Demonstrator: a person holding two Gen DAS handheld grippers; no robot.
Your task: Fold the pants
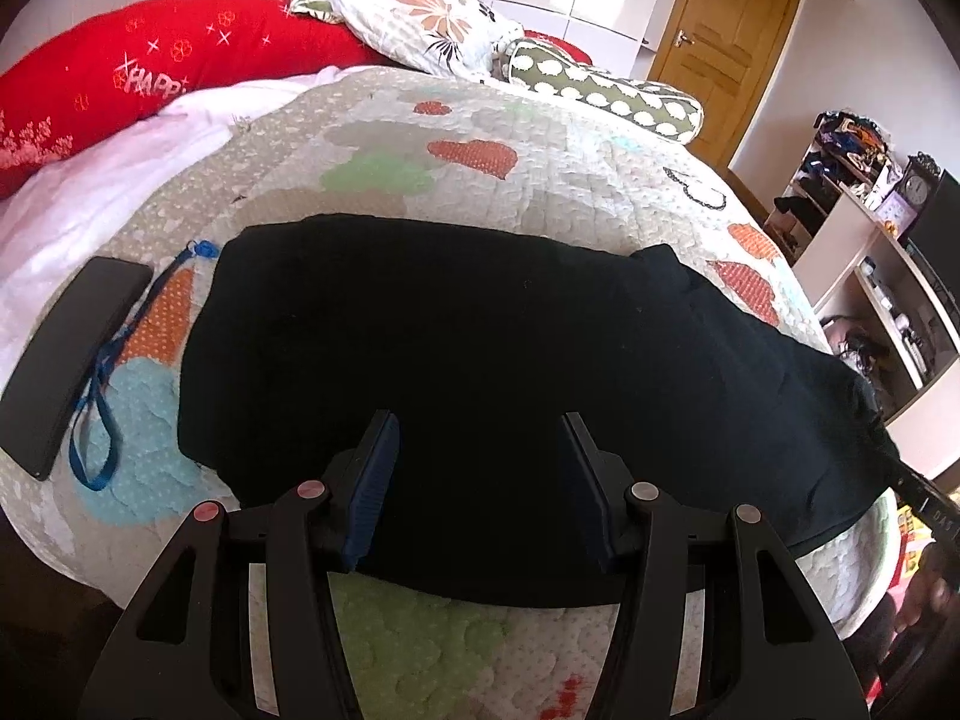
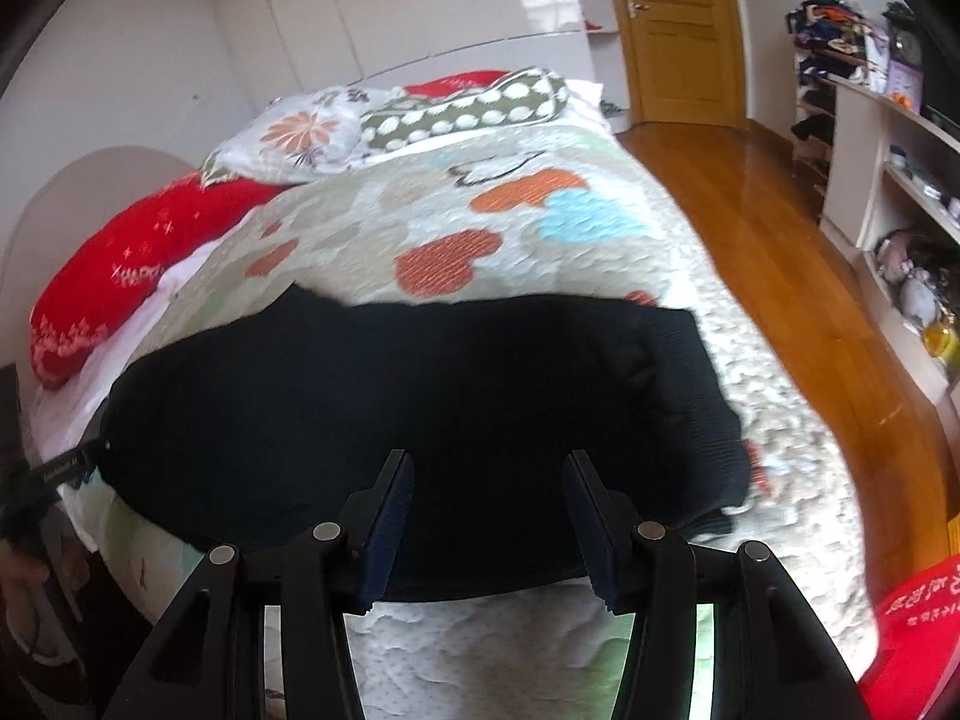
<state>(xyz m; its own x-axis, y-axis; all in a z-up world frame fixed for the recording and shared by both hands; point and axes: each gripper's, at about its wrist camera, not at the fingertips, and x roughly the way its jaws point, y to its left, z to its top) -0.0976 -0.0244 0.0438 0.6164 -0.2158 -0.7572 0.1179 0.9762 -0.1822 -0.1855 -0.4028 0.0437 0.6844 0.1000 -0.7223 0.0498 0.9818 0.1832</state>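
A: Where are the pants?

B: The black pants [image 1: 480, 360] lie flat across the near part of the bed, on the quilt [image 1: 540, 138] with its orange, green and blue patches. They form one long dark band running side to side, and the near edge sits close to the quilt's front edge. In the right wrist view the same pants [image 2: 390, 396] end on the right in a ribbed part, close to the side of the bed by the wooden floor [image 2: 750, 252].

A: And the grippers?

B: The left gripper [image 1: 480, 438] hovers over the near edge of the pants with its jaws apart; nothing sits between the blue pads [image 1: 372, 480], only dark cloth below them. The right gripper [image 2: 489, 480] is much the same, jaws spread above the near edge with no cloth pinched. I cannot tell whether either set of tips touches the fabric.

A: What lies beside the pants?

B: To their left, a black phone [image 1: 66, 366] rests on the quilt with a blue lanyard [image 1: 114, 378] trailing beside it, near the pants but apart from them.

A: Farther off?

B: A red pillow [image 1: 150, 72] with white lettering, a floral pillow [image 1: 420, 18] and a green dotted bolster [image 1: 606, 96] sit at the far end of the bed. Beyond them stands a wooden door [image 1: 720, 48], and on the right are cluttered shelves [image 1: 870, 228].
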